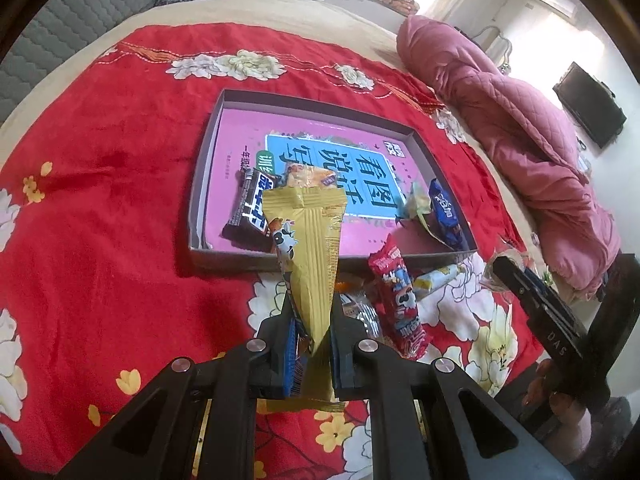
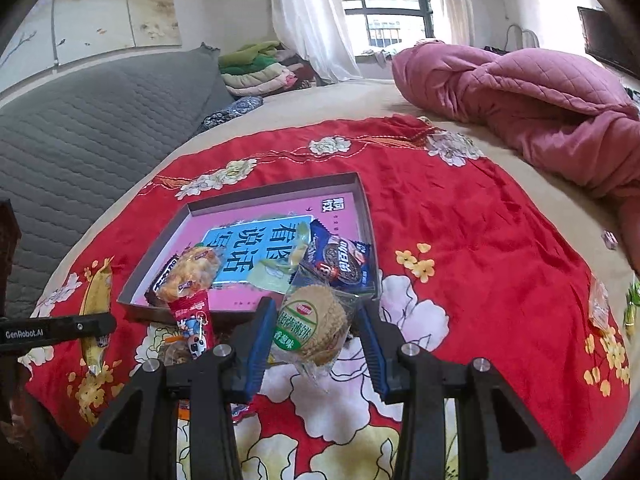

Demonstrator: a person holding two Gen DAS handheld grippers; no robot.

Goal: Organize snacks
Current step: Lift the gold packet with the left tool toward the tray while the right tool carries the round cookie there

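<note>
A shallow box (image 1: 208, 152) lined with a pink book lies on the red flowered cloth; it also shows in the right wrist view (image 2: 280, 194). It holds a dark chocolate bar (image 1: 248, 212), an orange snack pack (image 1: 308, 176), a pale green packet (image 1: 418, 202) and a blue cookie pack (image 1: 444, 210). My left gripper (image 1: 312, 320) is shut on a long yellow snack bar (image 1: 312, 248), held just before the box's near wall. My right gripper (image 2: 316, 316) stands around a round biscuit pack (image 2: 312, 322) with a green label; its fingers sit wide on both sides.
A red candy pack (image 1: 396, 300), a small yellow-white packet (image 1: 434, 280) and a clear wrapper (image 1: 360, 312) lie on the cloth before the box. A pink quilt (image 1: 520, 152) is piled at the right. A grey headboard (image 2: 80, 128) runs along the left. More small packets (image 2: 598, 304) lie far right.
</note>
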